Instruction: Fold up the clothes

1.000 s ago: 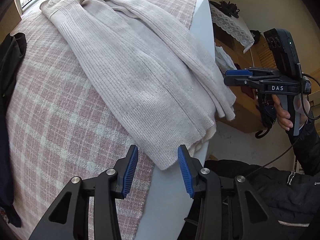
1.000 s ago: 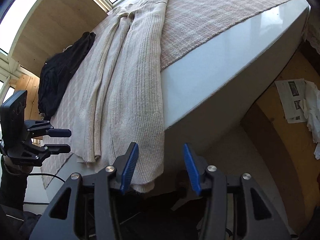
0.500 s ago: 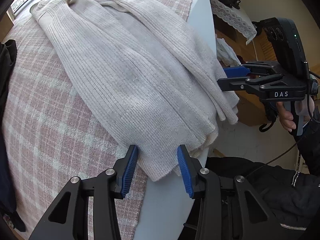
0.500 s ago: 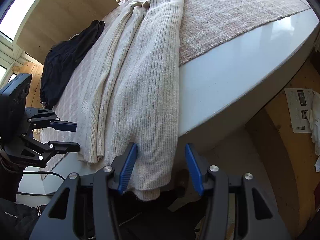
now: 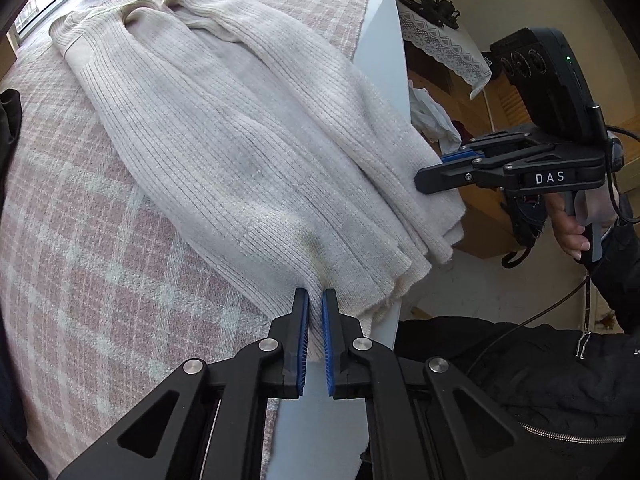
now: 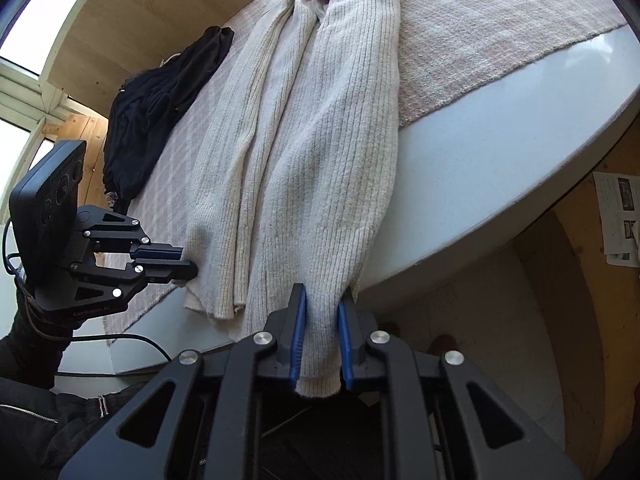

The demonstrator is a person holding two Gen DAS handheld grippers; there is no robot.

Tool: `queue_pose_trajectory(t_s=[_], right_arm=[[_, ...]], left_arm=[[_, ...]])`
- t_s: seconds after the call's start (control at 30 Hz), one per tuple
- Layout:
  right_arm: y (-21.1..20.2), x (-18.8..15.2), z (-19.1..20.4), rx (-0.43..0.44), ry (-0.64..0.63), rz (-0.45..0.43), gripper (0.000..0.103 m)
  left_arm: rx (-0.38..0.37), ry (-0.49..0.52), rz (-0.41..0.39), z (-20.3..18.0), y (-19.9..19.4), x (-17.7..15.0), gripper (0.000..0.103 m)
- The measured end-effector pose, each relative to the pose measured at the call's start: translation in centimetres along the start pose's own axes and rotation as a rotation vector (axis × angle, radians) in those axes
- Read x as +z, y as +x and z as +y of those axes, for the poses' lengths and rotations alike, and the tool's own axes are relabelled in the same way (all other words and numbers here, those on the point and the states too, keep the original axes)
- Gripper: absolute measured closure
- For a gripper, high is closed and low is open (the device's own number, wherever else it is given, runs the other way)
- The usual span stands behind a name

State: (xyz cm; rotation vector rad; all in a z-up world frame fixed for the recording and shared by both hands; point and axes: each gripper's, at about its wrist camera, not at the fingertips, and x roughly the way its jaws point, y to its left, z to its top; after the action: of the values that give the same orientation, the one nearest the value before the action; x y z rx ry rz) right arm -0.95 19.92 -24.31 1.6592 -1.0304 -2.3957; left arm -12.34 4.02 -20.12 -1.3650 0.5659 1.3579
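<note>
Lying lengthwise on the pink checked blanket [image 5: 80, 216] over the white table [image 6: 480, 168], neckline toward 12 o'clock and hem hanging off the near edge: cream ribbed sweater [image 5: 224, 152]. Pinching that hem at 6 o'clock, blue pads nearly together on the knit: left gripper [image 5: 315, 336]. Clamping the hem's other corner, pads narrowed on thicker fabric, black garment [image 6: 160, 96] at 10 o'clock: right gripper [image 6: 322, 336].
</note>
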Motion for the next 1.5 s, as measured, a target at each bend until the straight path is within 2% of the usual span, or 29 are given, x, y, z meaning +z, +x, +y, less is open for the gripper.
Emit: queue_pose_trajectory(t_s=[0.13, 0.27, 0.5, 0.6, 0.67, 0.87, 1.03, 1.2, 1.43, 1.5], right_arm=[[-0.7, 0.5, -0.3, 0.133, 0.077, -0.011, 0.089], [-1.9, 1.7, 1.0, 0.219, 0.101, -0.038, 0.089], [-4.0, 5.7, 3.4, 0.354, 0.138, -0.091, 0.089], [-5.2, 8.9, 4.2, 0.377, 0.137, -0.127, 0.089], [-6.0, 11.6, 4.3, 0.406, 0.144, -0.152, 0.089], [-7.4, 21.5, 2.5, 0.44, 0.165, -0.188, 0.089], [-4.7, 30.3, -1.2, 0.467, 0.244, -0.138, 0.089], [-1.0, 37.5, -5.3, 0.476, 0.319, -0.088, 0.089], [3.5, 42.2, -8.7, 0.411, 0.419, -0.013, 0.089], [4.8, 43.5, -9.7, 0.392, 0.447, 0.009, 0.089]], left_arm=[[-0.101, -0.043, -0.056, 1.0, -1.6, 0.1, 0.097], [-0.182, -0.068, -0.127, 1.7, -3.8, 0.6, 0.098], [-0.262, -0.08, -0.29, 2.2, -8.4, 3.1, 0.098], [-0.251, -0.088, -0.349, 4.5, -11.3, 5.0, 0.098], [-0.241, -0.098, -0.389, 6.0, -12.4, 7.3, 0.098], [-0.181, -0.174, -0.479, 11.6, -15.1, 14.2, 0.1], [-0.133, -0.292, -0.5, 17.8, -14.5, 20.0, 0.1], [-0.071, -0.388, -0.471, 23.7, -12.7, 24.4, 0.1], [-0.006, -0.481, -0.372, 30.9, -8.0, 29.2, 0.1], [-0.014, -0.503, -0.34, 32.6, -6.5, 29.7, 0.1]])
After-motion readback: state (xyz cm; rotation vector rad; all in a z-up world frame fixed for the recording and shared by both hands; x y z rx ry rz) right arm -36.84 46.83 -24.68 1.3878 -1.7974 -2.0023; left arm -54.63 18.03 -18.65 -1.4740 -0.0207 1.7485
